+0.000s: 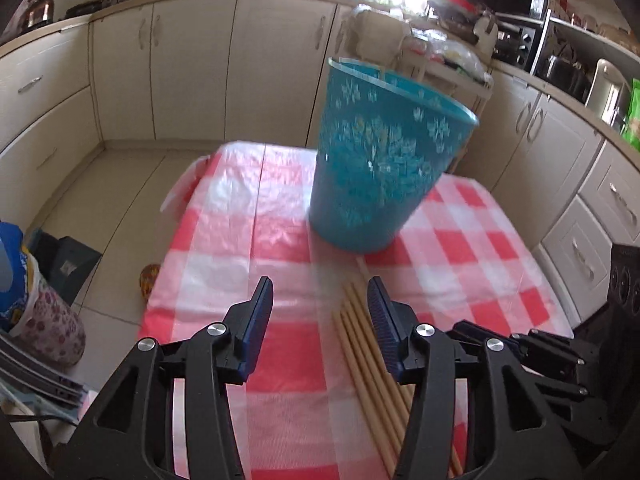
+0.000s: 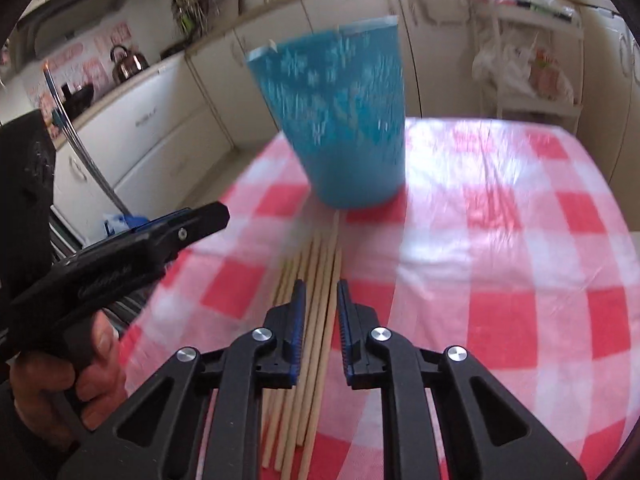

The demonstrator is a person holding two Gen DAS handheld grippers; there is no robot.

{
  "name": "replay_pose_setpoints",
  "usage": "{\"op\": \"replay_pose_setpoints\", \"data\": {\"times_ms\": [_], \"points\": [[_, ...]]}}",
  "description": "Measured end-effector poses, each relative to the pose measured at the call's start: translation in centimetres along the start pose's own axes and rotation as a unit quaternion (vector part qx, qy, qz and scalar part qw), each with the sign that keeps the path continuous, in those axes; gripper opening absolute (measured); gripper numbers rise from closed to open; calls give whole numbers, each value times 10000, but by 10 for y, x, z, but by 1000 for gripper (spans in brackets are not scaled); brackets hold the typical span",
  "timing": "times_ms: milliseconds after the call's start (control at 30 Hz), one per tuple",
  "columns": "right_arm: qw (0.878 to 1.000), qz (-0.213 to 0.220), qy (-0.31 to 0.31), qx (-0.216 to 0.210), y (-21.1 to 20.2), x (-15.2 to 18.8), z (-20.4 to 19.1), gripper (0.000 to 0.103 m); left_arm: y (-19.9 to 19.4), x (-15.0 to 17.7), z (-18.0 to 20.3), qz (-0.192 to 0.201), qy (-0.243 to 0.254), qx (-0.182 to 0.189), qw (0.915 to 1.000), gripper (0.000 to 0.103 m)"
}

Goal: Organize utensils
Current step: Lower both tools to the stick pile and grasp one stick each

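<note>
A surface under a red-and-white checked cloth fills most of the room's middle. On it stands a teal bucket with pale flower prints, upright. A bundle of wooden chopsticks lies flat just in front of the bucket, tips pointing toward its base. The left tool hangs over the cloth beside them, spread wide and holding nothing. The right tool straddles several sticks, its jaws narrowly parted, not clamped.
</note>
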State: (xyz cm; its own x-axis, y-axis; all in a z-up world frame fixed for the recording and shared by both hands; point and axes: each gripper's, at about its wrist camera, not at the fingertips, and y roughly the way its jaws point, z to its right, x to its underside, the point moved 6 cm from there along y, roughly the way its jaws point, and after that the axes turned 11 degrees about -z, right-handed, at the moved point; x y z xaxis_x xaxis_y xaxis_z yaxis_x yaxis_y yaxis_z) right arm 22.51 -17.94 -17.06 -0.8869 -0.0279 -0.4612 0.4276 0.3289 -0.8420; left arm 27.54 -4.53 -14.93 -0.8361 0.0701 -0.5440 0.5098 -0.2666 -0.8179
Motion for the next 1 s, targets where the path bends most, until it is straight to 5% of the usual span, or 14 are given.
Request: {"op": "replay_pose_setpoints", "data": {"times_ms": [267, 633, 767, 833, 1000], "points": [[9982, -353, -224, 429, 24, 12, -3, 16, 28, 32, 7, -605, 215, -278, 9975, 46], [9950, -366, -429, 828, 28, 17, 4, 15, 41, 31, 18, -830, 480, -524, 9940, 47], [9946, -432, -431, 843, 29, 16, 6, 6, 47, 26, 31, -858, 762, -328, 9929, 45], [9949, -442, -318, 847, 26, 17, 12, 6, 47, 25, 38, -840, 1000, -129, 9914, 29], [9957, -444, 118, 802, 15, 25, 28, 6, 44, 27, 41, -922, 1479, 218, 9845, 19]]}}
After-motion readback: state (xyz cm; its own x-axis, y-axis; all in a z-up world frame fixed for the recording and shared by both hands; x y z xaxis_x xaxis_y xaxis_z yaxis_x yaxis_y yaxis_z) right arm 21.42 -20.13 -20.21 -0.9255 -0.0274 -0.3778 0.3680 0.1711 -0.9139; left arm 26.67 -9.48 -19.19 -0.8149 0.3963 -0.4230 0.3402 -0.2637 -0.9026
